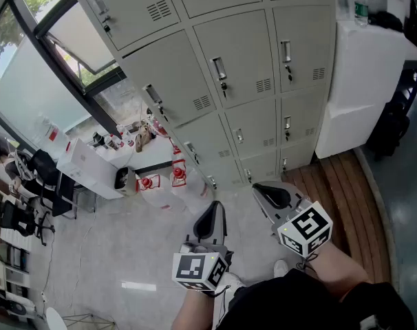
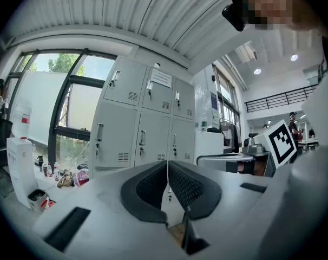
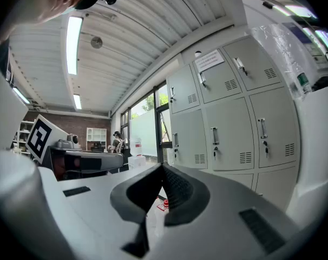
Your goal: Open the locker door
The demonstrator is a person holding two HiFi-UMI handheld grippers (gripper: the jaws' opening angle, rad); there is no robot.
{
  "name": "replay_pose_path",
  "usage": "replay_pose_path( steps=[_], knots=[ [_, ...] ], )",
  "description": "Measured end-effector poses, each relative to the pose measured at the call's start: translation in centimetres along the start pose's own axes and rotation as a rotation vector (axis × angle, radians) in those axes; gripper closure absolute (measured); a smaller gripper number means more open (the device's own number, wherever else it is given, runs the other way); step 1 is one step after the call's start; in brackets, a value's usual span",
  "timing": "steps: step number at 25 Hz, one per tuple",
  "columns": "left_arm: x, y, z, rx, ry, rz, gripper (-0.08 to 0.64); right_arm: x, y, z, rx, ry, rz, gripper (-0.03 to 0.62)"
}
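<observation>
Not started: grey metal locker bank (image 1: 243,67) ahead has every visible door shut; left gripper (image 1: 213,212) and right gripper (image 1: 262,191) both closed, empty, well short of it

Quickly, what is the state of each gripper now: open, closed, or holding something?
Left gripper: closed, holding nothing.
Right gripper: closed, holding nothing.
</observation>
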State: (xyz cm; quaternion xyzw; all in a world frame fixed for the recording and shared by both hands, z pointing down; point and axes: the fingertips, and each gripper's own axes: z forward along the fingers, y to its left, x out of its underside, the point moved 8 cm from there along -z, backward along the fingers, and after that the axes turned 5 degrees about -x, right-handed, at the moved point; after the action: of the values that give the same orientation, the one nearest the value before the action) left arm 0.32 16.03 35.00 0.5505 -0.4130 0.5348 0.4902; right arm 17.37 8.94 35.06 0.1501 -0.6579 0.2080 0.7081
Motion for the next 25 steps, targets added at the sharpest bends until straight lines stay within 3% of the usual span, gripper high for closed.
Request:
replay_pose_path(
  steps=[11, 25],
  knots=[
    [-0.5, 4.3, -1.3, 0.035, -0.003, -0.002, 0.54, -0.5, 2.9, 3.3, 0.023, -0.008, 0.01, 0.538],
    [-0.9, 12.8, -3.1, 0.137, -0.004, -0.005, 0.54, -0.8, 8.5, 10.9, 0.096, 0.021, -0.012, 0.538]
  ],
)
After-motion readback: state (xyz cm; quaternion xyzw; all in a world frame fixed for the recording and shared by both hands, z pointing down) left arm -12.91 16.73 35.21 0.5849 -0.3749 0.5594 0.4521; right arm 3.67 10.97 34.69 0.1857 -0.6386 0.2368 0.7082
